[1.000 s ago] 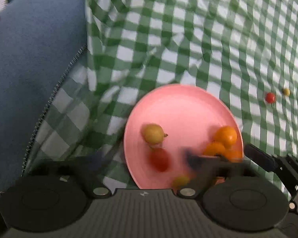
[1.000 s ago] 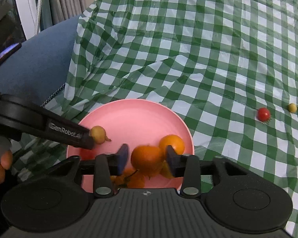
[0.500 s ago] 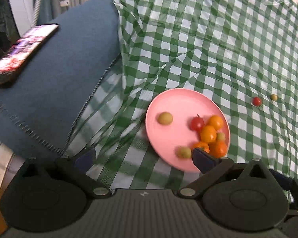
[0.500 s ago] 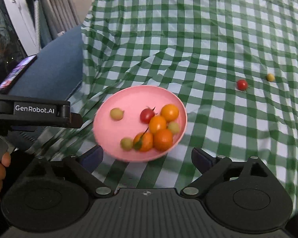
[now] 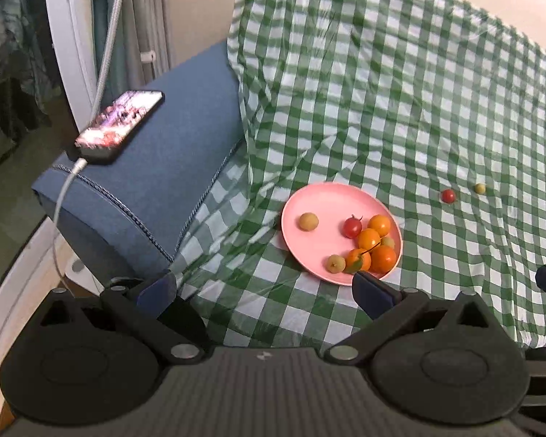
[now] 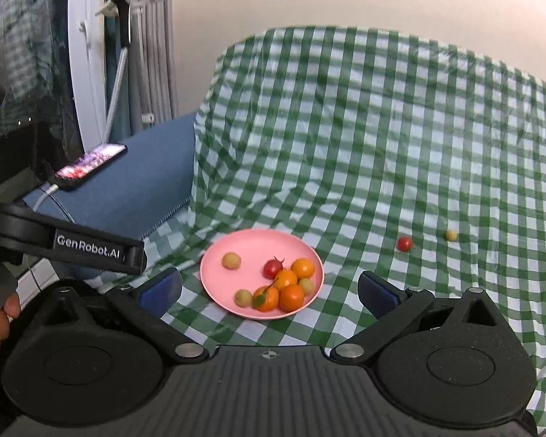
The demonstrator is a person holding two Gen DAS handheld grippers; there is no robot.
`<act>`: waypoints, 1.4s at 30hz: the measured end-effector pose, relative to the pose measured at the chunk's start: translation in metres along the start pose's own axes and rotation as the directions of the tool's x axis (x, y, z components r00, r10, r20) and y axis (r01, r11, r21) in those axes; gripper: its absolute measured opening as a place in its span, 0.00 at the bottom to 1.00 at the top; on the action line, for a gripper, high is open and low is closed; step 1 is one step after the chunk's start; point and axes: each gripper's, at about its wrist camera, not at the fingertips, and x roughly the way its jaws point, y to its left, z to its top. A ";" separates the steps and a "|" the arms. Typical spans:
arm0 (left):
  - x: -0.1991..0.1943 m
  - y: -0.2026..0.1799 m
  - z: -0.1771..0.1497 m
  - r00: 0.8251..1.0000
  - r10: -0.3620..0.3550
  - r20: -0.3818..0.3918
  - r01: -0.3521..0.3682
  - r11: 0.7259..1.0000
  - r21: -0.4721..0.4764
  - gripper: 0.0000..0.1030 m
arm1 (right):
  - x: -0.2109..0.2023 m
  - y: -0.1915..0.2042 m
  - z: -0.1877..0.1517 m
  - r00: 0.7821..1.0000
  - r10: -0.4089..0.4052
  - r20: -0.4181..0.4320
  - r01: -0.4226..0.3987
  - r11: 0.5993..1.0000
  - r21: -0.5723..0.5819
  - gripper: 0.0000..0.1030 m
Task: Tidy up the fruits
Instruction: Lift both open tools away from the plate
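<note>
two fruits [image 6: 404, 243] lie outside the pink plate [image 6: 214, 255]; both grippers empty.

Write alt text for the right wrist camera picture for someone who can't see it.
A pink plate of small fruit sits on a green checked cloth, ahead of the open, empty right gripper. A red tomato and a yellowish fruit lie loose on the cloth to the right. The left gripper reaches in at left, and a lit phone rests on a blue cushion.
</note>
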 end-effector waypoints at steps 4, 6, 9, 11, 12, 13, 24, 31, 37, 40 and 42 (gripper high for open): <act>-0.020 -0.002 -0.004 0.999 0.005 0.049 -0.006 1.000 0.013 1.00 | -0.016 0.002 0.000 0.999 0.000 0.035 0.000 1.000 -0.007 0.99; -0.027 -0.002 -0.005 0.998 0.005 0.064 -0.006 1.000 0.012 1.00 | -0.023 0.003 0.000 0.999 -0.002 0.047 0.003 1.000 -0.006 0.99; -0.034 0.000 -0.006 0.997 0.006 0.078 -0.007 1.000 0.007 1.00 | -0.032 0.002 -0.001 0.998 -0.006 0.059 0.006 1.000 -0.004 0.99; -0.038 0.001 -0.006 0.996 0.007 0.086 -0.007 1.000 0.006 1.00 | -0.037 0.003 -0.002 0.998 -0.009 0.067 0.009 1.000 -0.004 0.99; -0.039 0.001 -0.007 0.996 0.007 0.088 -0.008 1.000 0.005 1.00 | -0.038 0.004 -0.002 0.997 -0.010 0.070 0.010 1.000 -0.004 0.99; -0.040 0.002 -0.007 0.996 0.007 0.091 -0.007 1.000 0.004 1.00 | -0.039 0.005 -0.002 0.997 -0.011 0.072 0.011 1.000 -0.005 0.99; -0.044 0.007 -0.006 0.995 0.006 0.102 -0.005 1.000 -0.009 1.00 | -0.040 0.010 -0.001 0.997 -0.012 0.071 0.013 1.000 -0.015 0.99; -0.041 0.009 -0.007 0.996 0.003 0.094 -0.002 1.000 -0.009 1.00 | -0.037 0.011 -0.002 0.998 -0.010 0.061 0.011 1.000 -0.017 0.99; -0.036 0.009 -0.007 0.996 0.004 0.084 -0.003 1.000 -0.010 1.00 | -0.032 0.010 -0.004 0.999 -0.007 0.049 0.008 1.000 -0.017 0.99; -0.034 0.009 -0.006 0.997 0.004 0.078 -0.003 1.000 -0.009 1.00 | -0.030 0.009 -0.004 0.999 -0.006 0.043 0.006 1.000 -0.014 0.99; -0.033 0.008 -0.006 0.997 0.004 0.075 -0.003 1.000 -0.008 1.00 | -0.028 0.008 -0.005 0.999 -0.004 0.038 0.004 1.000 -0.012 0.99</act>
